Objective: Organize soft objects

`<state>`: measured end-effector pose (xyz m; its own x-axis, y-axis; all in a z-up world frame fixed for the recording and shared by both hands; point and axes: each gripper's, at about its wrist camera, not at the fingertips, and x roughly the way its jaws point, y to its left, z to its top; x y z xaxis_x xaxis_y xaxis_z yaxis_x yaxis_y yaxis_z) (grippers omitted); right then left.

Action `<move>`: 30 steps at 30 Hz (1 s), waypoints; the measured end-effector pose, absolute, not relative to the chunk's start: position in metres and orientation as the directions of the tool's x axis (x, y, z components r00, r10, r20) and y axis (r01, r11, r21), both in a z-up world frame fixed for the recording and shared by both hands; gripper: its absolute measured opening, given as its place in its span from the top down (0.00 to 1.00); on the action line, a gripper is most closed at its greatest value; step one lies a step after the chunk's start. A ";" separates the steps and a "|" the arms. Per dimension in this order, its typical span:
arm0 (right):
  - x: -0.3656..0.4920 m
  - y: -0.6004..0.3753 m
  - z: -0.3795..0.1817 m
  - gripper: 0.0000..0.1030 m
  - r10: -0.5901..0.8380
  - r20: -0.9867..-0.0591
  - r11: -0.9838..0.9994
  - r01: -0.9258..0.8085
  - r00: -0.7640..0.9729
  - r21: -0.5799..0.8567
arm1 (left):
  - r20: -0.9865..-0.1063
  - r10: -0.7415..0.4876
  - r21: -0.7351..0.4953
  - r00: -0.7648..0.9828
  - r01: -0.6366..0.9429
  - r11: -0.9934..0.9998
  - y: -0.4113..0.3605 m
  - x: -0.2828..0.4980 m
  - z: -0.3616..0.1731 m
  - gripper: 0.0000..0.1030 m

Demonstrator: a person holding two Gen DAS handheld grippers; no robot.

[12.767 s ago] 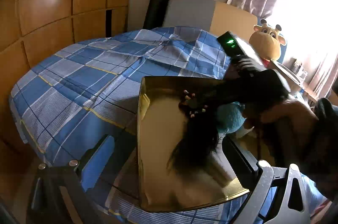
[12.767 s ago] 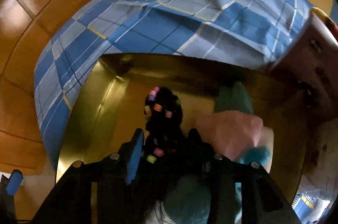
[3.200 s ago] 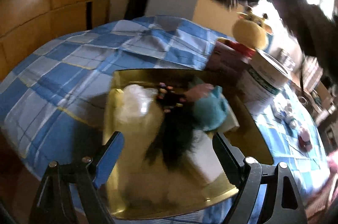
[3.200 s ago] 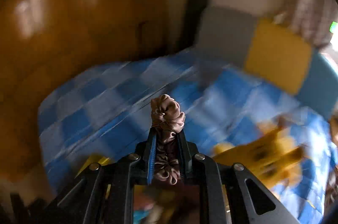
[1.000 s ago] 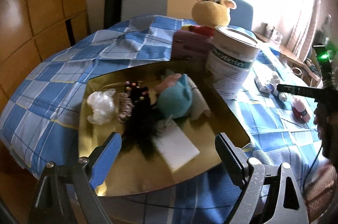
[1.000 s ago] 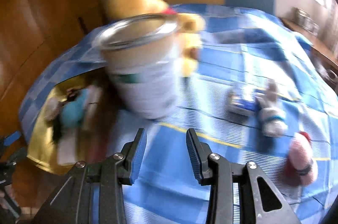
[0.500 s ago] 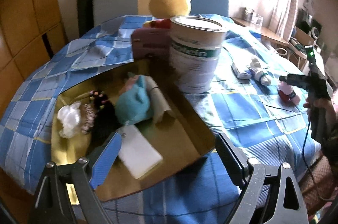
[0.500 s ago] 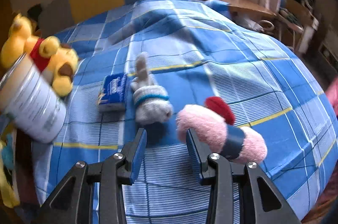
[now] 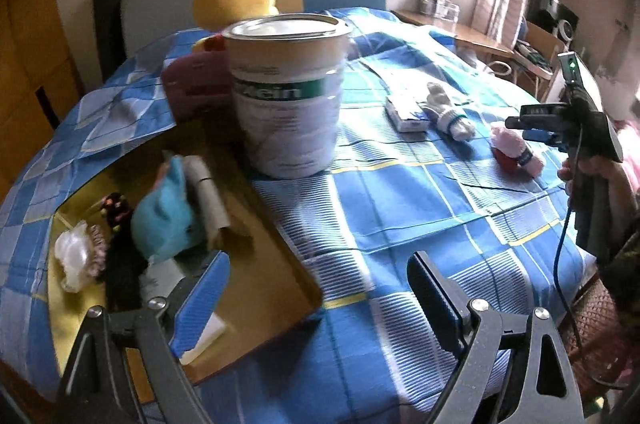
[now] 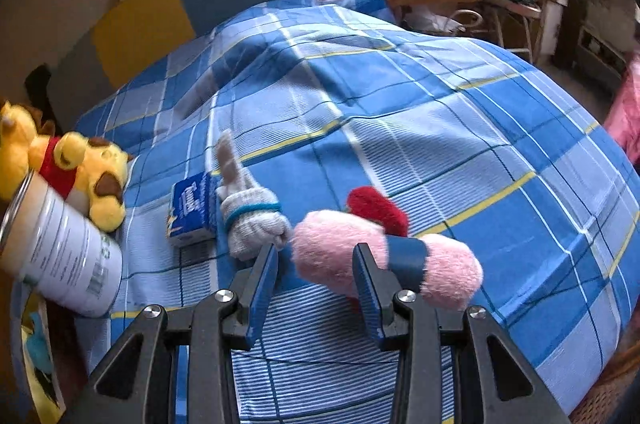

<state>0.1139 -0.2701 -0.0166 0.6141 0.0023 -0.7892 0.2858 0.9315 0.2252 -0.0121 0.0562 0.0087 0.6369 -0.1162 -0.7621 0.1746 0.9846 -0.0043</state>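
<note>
On the bed [image 9: 400,216]: tray [image 9: 276,276] left, can [image 9: 288,96] behind it, packet [image 9: 406,112], sock [image 9: 450,112] and plush roll [image 9: 516,148] right.

pink plush roll [image 10: 384,264] with a navy band and red tip beyond the jaws; blue checked sheet [image 10: 460,128] with yellow lines.
</note>
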 end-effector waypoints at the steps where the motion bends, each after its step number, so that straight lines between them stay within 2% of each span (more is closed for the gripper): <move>1: 0.114 -0.274 -0.017 0.62 -0.002 -0.791 0.924 0.303 0.611 0.232 | -0.763 -0.119 -0.003 0.636 0.180 0.984 0.054 -0.011 0.008 0.12; 9: 0.104 -0.320 -0.029 0.62 0.057 -0.802 0.795 0.459 0.594 0.396 | -0.776 -0.168 -0.012 0.608 0.251 0.968 0.018 0.012 0.006 0.12; 20: 0.076 -0.376 -0.037 0.62 0.113 -0.719 0.546 0.562 0.686 0.621 | -0.816 -0.190 -0.016 0.546 0.308 0.951 -0.022 0.037 -0.016 0.12; 30: 0.080 -0.371 -0.036 0.62 0.174 -0.693 0.536 0.523 0.699 0.662 | -0.843 -0.176 -0.011 0.509 0.311 0.950 -0.041 0.060 -0.033 0.12</move>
